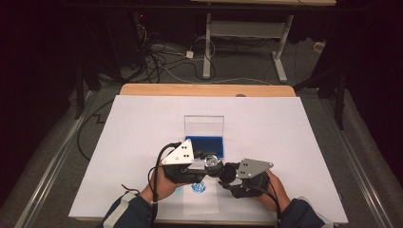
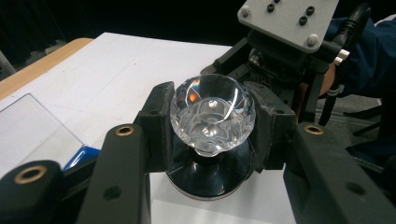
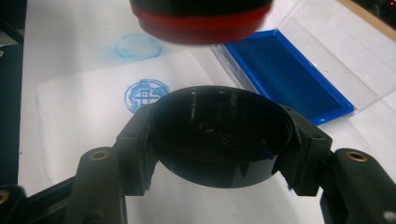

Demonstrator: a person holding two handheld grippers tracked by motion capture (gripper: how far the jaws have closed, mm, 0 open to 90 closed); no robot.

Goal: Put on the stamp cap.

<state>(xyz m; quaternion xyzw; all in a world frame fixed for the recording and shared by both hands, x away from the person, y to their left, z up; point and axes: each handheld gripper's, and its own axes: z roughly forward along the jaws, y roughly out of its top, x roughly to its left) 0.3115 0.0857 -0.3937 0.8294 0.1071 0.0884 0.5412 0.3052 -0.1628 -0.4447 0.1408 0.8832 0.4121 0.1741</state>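
At the near edge of the white-covered table the person brings both hand-held tools together just in front of the open blue ink pad in its clear plastic case.

The left gripper is clamped on a stamp with a faceted clear crystal knob. In the left gripper view both black jaws press against the sides of the knob, and below it the stamp flares into a glossy black round base held above the table. From the right gripper view the underside of that base shows at the top edge as a black disc with a red rim.

The right gripper is closed around a shallow round black plastic cap, its hollow side turned up and a smear of blue ink on its rim. The cap sits just beneath and beside the stamp's base, not touching it.

Under the two tools lies a white sheet of paper bearing a sharp round blue stamp print. A fainter blue ring marks the table cover just beyond the sheet.
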